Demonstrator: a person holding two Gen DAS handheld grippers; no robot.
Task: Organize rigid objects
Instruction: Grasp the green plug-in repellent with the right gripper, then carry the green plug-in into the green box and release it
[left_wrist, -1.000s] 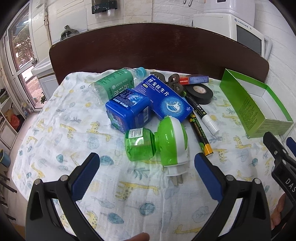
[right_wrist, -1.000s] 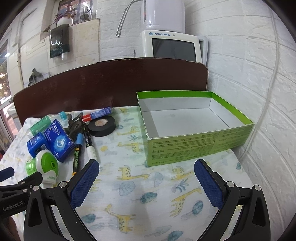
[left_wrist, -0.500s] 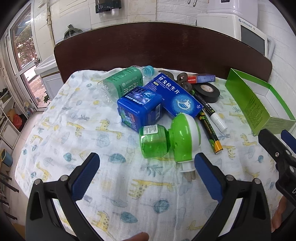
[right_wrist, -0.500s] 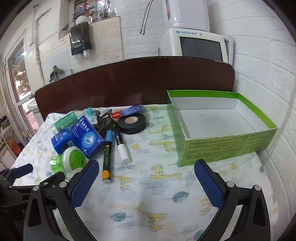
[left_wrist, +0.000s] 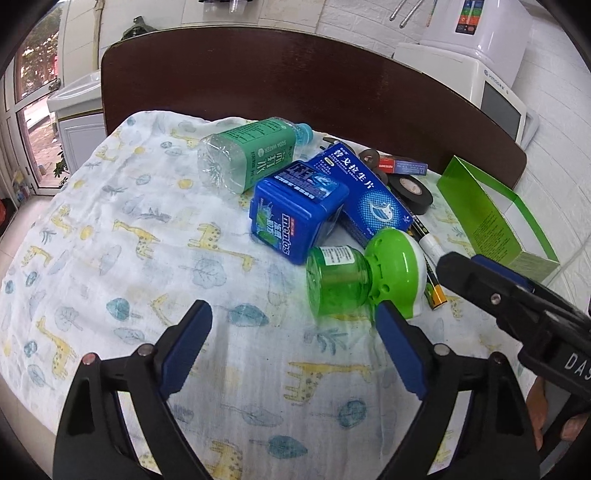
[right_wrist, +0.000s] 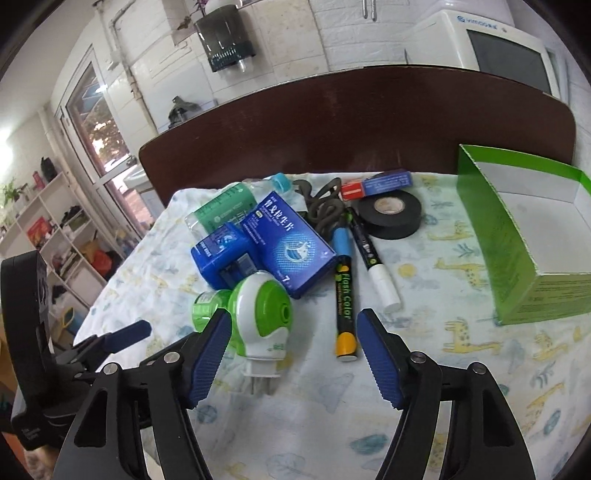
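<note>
Right wrist view: the green-and-white plug-in vaporizer (right_wrist: 258, 314) is seen lying on its side at the near edge of the cluster, its prongs toward the camera, just ahead of the right gripper (right_wrist: 293, 334), whose fingers are spread wide and hold nothing. One blue pad (right_wrist: 212, 349) sits just beside the vaporizer's white shell; contact cannot be judged. Behind it a blue mint tub (right_wrist: 221, 254) and a blue medicine box (right_wrist: 291, 243) are packed touching, with a green bottle (right_wrist: 221, 210) lying farther back. Beside them two markers (right_wrist: 345, 291) lie parallel, then a roll of black tape (right_wrist: 389, 214) and a small red-and-blue box (right_wrist: 376, 184).

The open green box (right_wrist: 517, 236) stands apart at the far right — bare cloth is left between it and the markers.

Left wrist view: the left gripper (left_wrist: 295, 332) is likewise spread and holds nothing, over open cloth near the vaporizer's green bottle end. Wide free cloth is recorded to its left.

The giraffe-print cloth (left_wrist: 110, 240) covers the table; a dark brown board (left_wrist: 258, 81) backs it — white brick wall and a white appliance (right_wrist: 491, 40) behind.
</note>
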